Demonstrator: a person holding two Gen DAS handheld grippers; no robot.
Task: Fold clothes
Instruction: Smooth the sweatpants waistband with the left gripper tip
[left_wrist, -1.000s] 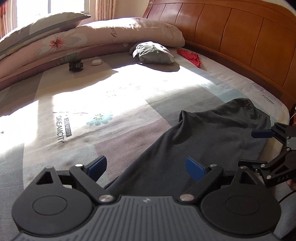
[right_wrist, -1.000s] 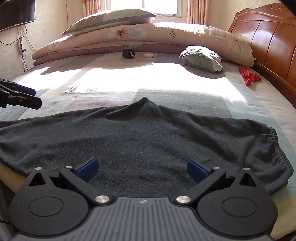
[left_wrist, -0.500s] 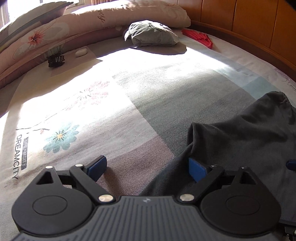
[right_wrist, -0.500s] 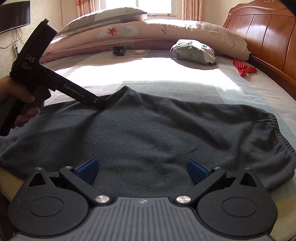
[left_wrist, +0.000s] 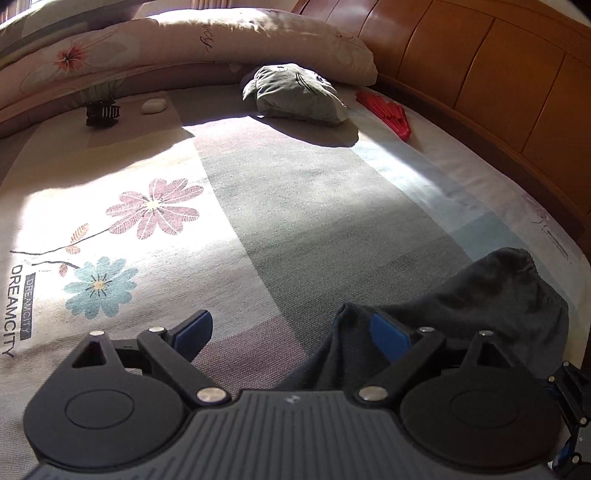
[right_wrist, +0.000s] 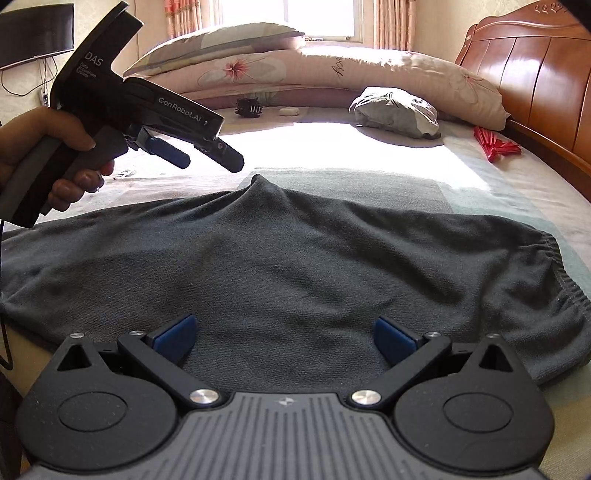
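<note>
A dark grey garment (right_wrist: 295, 258) lies spread across the near part of the bed, with an elastic band (right_wrist: 554, 254) at its right end and a raised peak (right_wrist: 258, 181) on its far edge. My right gripper (right_wrist: 284, 332) is open low over the garment's near edge, with nothing between its fingers. A hand holds my left gripper (right_wrist: 208, 162), which is open just left of and above that peak. In the left wrist view the left gripper (left_wrist: 291, 328) is open, and the garment (left_wrist: 480, 306) rises right beside its right finger (left_wrist: 388, 332).
Long floral pillows (right_wrist: 332, 70) line the far side of the bed. In front of them lie a folded grey-green bundle (right_wrist: 395, 110), a black clip (right_wrist: 249, 107) and a small white object (right_wrist: 288, 110). Red items (right_wrist: 495, 146) lie near the wooden headboard (right_wrist: 535, 74).
The left gripper swung toward the garment's raised peak and now sits slightly above it instead of low against the cloth. The right gripper has barely moved.
</note>
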